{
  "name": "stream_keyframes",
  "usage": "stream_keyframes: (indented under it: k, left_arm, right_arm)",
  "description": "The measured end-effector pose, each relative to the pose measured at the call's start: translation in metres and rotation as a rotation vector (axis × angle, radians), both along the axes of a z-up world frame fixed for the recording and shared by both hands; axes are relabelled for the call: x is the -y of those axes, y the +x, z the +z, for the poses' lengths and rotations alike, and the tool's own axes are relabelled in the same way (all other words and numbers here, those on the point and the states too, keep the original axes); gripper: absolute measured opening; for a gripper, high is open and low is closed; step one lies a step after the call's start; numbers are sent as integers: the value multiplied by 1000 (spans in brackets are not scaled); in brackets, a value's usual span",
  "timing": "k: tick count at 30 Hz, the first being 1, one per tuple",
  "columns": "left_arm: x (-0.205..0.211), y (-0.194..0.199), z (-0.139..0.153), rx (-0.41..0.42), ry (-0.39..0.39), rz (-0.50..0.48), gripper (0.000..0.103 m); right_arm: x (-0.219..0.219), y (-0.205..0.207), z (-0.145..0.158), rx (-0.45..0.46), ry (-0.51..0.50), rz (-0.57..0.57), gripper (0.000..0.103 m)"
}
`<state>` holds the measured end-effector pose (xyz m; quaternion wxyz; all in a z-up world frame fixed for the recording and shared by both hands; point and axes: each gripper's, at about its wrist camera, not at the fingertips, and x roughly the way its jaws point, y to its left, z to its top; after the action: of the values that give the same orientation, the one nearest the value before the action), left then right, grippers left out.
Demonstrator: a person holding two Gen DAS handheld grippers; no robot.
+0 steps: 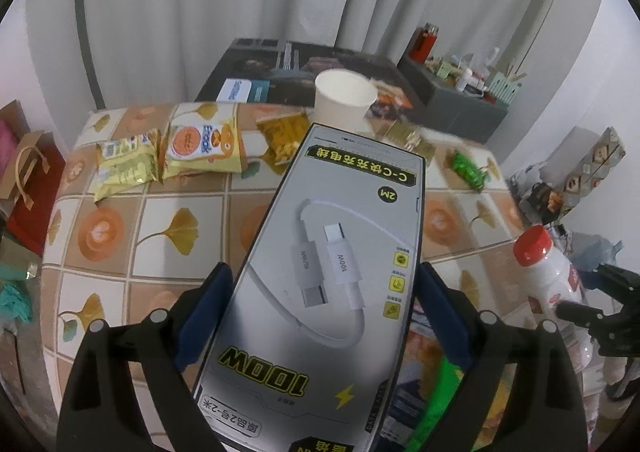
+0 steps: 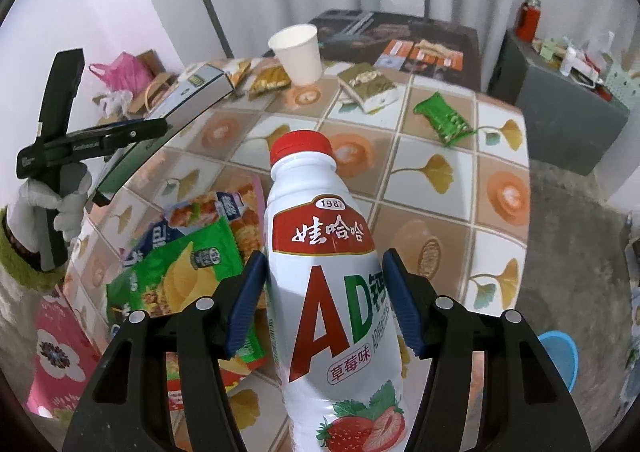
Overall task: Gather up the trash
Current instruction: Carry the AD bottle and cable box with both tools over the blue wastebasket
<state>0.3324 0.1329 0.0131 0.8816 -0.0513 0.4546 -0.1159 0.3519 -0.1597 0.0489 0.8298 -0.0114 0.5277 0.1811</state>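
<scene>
Both clamped: left gripper (image 1: 324,316) on flat grey cable box (image 1: 320,272), right gripper (image 2: 324,300) on white red-capped plastic bottle (image 2: 328,272), long axes pointing ahead, clear of table (image 2: 440,220).

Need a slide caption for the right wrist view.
Right claw grips a strawberry drink bottle above the snack-littered table.
</scene>
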Motion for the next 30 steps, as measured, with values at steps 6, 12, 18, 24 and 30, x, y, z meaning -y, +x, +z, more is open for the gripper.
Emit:
stream_keyframes:
  k: [6,12,18,24,30]
  left_arm:
    - [4,-32,39,60,-25,-15,89]
    - [23,-69,79,132,-47,-73,89]
    - [68,-98,107,163,-99,-174,89]
    - [147,-127,116,160,-103,-350,89]
    - [242,-156,106,121,-115,-502,88]
  right_arm:
    - [16,-26,29,61,43,-43,56]
    - [47,-63,54,117,89,-123,56]
    - [100,-117,69,159,166,-281,56]
    - [152,-170,71,194,229,-427,56]
    - [199,-215,66,223,269,-539,56]
